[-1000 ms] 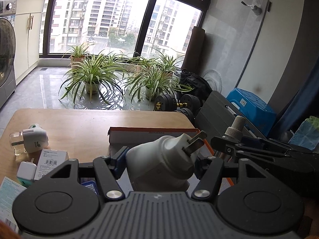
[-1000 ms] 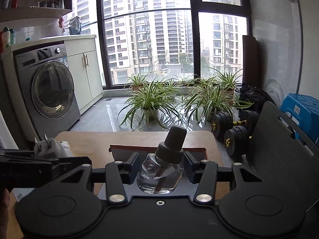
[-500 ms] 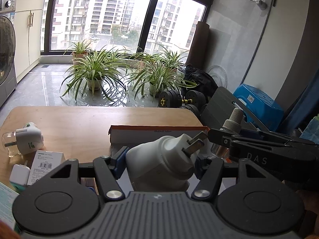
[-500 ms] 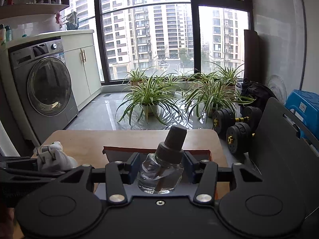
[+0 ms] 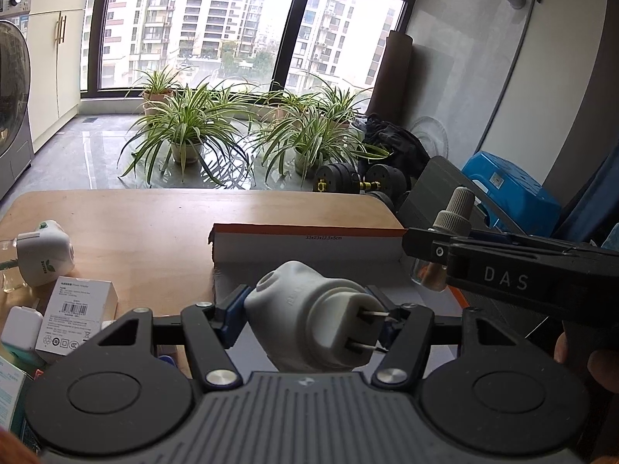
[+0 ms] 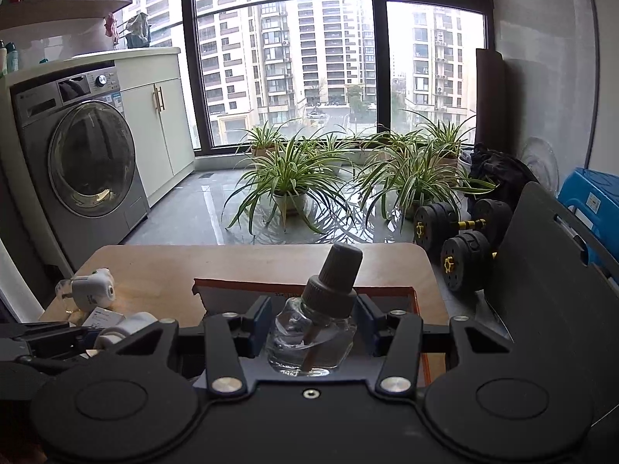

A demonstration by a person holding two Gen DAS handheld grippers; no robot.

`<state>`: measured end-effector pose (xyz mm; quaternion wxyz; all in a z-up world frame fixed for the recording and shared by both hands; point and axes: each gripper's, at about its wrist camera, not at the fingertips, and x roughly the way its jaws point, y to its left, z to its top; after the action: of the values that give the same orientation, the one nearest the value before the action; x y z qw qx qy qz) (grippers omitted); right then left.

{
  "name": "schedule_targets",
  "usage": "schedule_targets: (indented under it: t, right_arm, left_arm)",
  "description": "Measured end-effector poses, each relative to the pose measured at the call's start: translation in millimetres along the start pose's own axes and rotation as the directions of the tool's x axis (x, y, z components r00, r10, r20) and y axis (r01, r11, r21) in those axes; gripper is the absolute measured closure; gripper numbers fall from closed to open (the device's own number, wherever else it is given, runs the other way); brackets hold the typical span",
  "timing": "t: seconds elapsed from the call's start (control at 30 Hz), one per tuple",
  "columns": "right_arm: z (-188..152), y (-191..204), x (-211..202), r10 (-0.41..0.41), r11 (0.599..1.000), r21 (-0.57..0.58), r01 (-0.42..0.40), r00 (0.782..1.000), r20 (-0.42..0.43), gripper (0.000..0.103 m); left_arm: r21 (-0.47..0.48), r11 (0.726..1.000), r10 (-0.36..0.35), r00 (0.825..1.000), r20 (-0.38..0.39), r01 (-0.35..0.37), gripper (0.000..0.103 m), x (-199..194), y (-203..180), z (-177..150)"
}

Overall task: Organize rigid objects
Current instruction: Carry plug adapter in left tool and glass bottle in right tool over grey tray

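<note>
Clamped between the blue pads of the left gripper (image 5: 311,319) is a white plug-in heater (image 5: 309,317), its two prongs turned toward the right of the frame, low at centre over the open cardboard box (image 5: 309,241) on the wooden table (image 5: 147,228). At right in that view, the right gripper (image 6: 311,319) is seen reaching in level from the side; its jaws are closed on a clear refill bottle (image 6: 311,338), held upright with its cap tilted slightly rightward, above the same box.

both grippers, left gripper (image 5: 309,319) and right gripper (image 6: 312,326), clamped, angled downward.
</note>
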<state>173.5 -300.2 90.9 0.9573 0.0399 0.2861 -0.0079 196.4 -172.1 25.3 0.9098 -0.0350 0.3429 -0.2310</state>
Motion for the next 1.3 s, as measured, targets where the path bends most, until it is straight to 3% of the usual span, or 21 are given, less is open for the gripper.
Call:
schedule_targets:
  t: [1.3]
  right_arm:
    - [-4,-6,44,-0.014,1.000,0.019,0.015,0.998,-0.067,0.045]
  left_arm:
    - [0.040,0.999,-0.012,0.999,-0.042,0.013,0.039,36,-7,-4]
